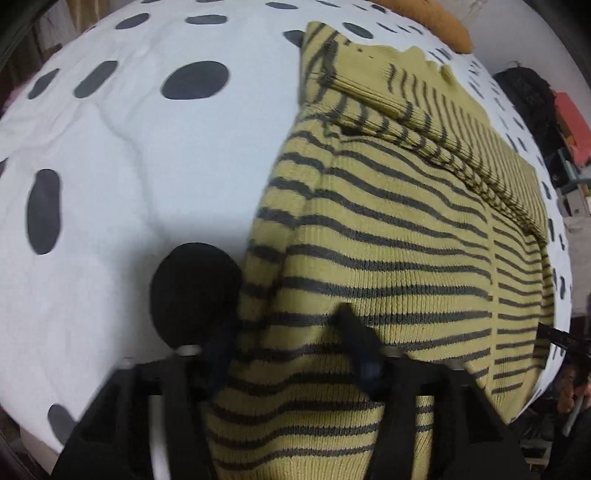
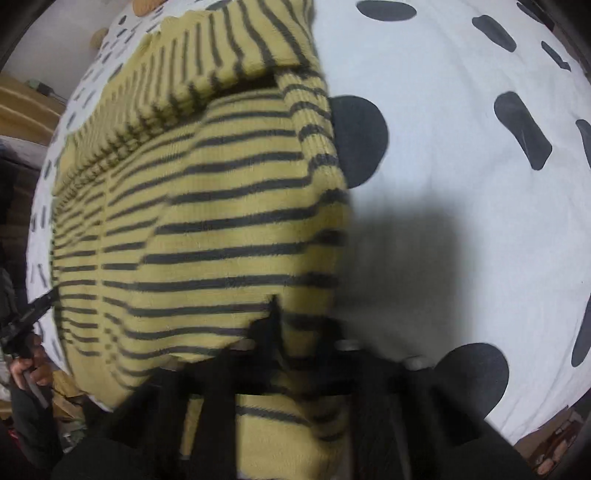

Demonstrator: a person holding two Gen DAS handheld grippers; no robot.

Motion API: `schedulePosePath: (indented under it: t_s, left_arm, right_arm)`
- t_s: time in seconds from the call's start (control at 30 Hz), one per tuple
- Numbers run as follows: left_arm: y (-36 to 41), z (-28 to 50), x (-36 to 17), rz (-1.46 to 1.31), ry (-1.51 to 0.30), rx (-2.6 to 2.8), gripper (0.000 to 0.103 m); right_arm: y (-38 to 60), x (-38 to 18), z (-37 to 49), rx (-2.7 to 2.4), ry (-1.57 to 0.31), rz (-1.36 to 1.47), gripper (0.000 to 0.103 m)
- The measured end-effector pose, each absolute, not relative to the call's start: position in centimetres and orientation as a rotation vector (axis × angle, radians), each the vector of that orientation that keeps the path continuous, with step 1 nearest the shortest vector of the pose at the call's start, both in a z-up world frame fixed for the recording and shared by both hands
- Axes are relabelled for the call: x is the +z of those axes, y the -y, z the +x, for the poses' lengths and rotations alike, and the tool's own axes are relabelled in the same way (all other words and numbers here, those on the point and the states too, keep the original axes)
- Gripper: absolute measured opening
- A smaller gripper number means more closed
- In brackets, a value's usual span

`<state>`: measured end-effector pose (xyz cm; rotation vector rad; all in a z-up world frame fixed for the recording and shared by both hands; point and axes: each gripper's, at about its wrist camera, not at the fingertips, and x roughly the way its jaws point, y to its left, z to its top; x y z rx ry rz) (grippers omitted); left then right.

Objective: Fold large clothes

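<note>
Near hem of striped sweater (image 1: 369, 229) pinched in left gripper (image 1: 284, 332) and right gripper (image 2: 295, 332) — sleeves folded in, final folds outstanding

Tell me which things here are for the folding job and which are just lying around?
For the job:
striped sweater
left gripper
right gripper
spotted bedsheet, under the sweater

Just lying about:
orange-brown cushion at the far end
dark and red clutter beside the bed
</note>
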<state>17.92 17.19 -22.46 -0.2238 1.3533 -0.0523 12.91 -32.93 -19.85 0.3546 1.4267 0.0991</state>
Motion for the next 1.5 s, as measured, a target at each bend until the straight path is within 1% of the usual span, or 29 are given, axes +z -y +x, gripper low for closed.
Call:
schedulePosePath:
  t_s: [0.03,0.13,0.23,0.27,0.3,0.33,0.37,0.4,0.43,0.47,0.5,0.57,0.6,0.63,0.67,0.7,0.73,0.8,0.9,0.97,1.03,1.07,1.1,1.13,1.17,1.2,1.23,1.27,1.5]
  left_arm:
    - [-17.3,18.3,-22.2,-0.235,-1.36,-0.041,0.026]
    - [-19.1,18.4,-22.0,-0.274,-1.358,0.018,0.026]
    - [-19.7,18.1,-22.9,-0.313,-1.354,0.013,0.027]
    - [-19.6,18.0,-22.8,-0.307,-1.348,0.013,0.029]
    - [-19.6,17.7,-22.5,-0.314,-1.342,0.011,0.029]
    - [-19.9,17.1,-22.1,-0.339,-1.336,-0.005,0.029]
    - [-20.1,16.3,-21.9,-0.374,-1.332,-0.037,0.033]
    - [-20.4,15.7,-21.8,-0.388,-1.334,-0.051,0.036]
    - [-20.7,14.9,-21.8,-0.402,-1.335,-0.067,0.041]
    - [-20.9,13.7,-21.9,-0.42,-1.336,-0.091,0.045]
    - [-21.0,12.9,-21.9,-0.432,-1.337,-0.103,0.046]
    - [-21.1,10.8,-22.2,-0.487,-1.334,-0.154,0.055]
    - [-21.0,10.0,-22.4,-0.505,-1.333,-0.165,0.055]
    - [-20.7,9.2,-22.5,-0.517,-1.332,-0.167,0.053]
    - [-20.6,8.6,-22.6,-0.522,-1.334,-0.162,0.046]
    - [-20.3,8.2,-22.5,-0.495,-1.334,-0.133,0.035]
    - [-19.9,8.3,-22.5,-0.463,-1.343,-0.091,0.008]
    - [-20.9,7.7,-21.4,-0.532,-1.304,-0.049,0.007]
    - [-22.6,6.4,-20.2,-0.547,-1.28,0.013,0.007]
    - [-23.0,6.0,-22.2,-0.508,-1.35,0.062,0.007]
    - [-23.1,5.9,-22.7,-0.54,-1.34,0.056,0.007]
    - [-23.0,5.6,-22.1,-0.558,-1.317,0.05,0.008]
    - [-23.0,5.4,-21.6,-0.571,-1.3,0.03,0.008]
    - [-22.7,5.0,-21.1,-0.577,-1.287,-0.003,0.013]
    - [-22.1,4.6,-20.5,-0.559,-1.283,-0.036,0.029]
    - [-21.8,4.2,-20.3,-0.543,-1.276,-0.05,0.04]
    - [-21.0,3.8,-20.2,-0.52,-1.271,-0.066,0.058]
    - [-20.5,3.3,-20.4,-0.499,-1.272,-0.086,0.059]
    - [-17.5,2.7,-22.6,-0.536,-1.298,-0.164,0.059]
  right_arm:
    - [33.1,-18.9,12.8,0.07,-1.423,0.337,0.01]
    - [34.7,-17.4,12.0,-0.052,-1.414,0.246,0.009]
    - [36.1,-20.1,12.1,-0.079,-1.472,0.3,0.009]
    - [36.0,-20.5,12.2,-0.074,-1.469,0.302,0.01]
    - [35.7,-20.3,12.1,-0.077,-1.444,0.31,0.018]
    - [35.5,-19.7,11.8,-0.068,-1.418,0.332,0.024]
    - [35.4,-19.1,11.2,-0.063,-1.406,0.345,0.037]
    - [35.2,-18.7,10.4,-0.034,-1.395,0.362,0.056]
    - [35.1,-18.6,9.7,-0.003,-1.391,0.375,0.063]
    - [35.1,-18.7,8.6,0.02,-1.402,0.378,0.067]
    - [34.9,-19.1,7.5,0.042,-1.417,0.374,0.067]
    - [34.1,-19.7,5.8,0.089,-1.432,0.376,0.067]
    - [33.8,-19.9,5.0,0.104,-1.419,0.382,0.068]
    - [33.5,-20.1,4.1,0.119,-1.406,0.395,0.067]
    - [33.6,-20.3,4.0,0.129,-1.4,0.408,0.049]
    - [33.4,-20.3,4.0,0.139,-1.392,0.431,0.025]
    - [33.3,-20.2,4.6,0.127,-1.399,0.417,0.017]
    - [33.2,-19.0,4.0,0.104,-1.375,0.407,0.01]
    - [33.6,-17.3,2.6,0.051,-1.335,0.408,0.008]
    - [35.0,-19.0,2.2,0.02,-1.374,0.414,0.008]
    - [35.2,-21.1,2.5,0.017,-1.398,0.453,0.008]
    - [35.2,-21.1,2.7,0.014,-1.392,0.468,0.009]
    - [35.1,-20.7,2.7,0.021,-1.376,0.494,0.011]
    - [34.9,-20.3,2.5,0.044,-1.361,0.514,0.014]
    - [34.7,-20.1,2.4,0.073,-1.362,0.519,0.031]
    - [34.5,-20.1,2.3,0.106,-1.37,0.521,0.057]
    - [34.4,-20.2,1.9,0.132,-1.375,0.526,0.067]
    - [34.3,-20.4,1.5,0.149,-1.37,0.533,0.069]
    - [33.5,-22.6,-0.3,0.239,-1.373,0.618,0.071]
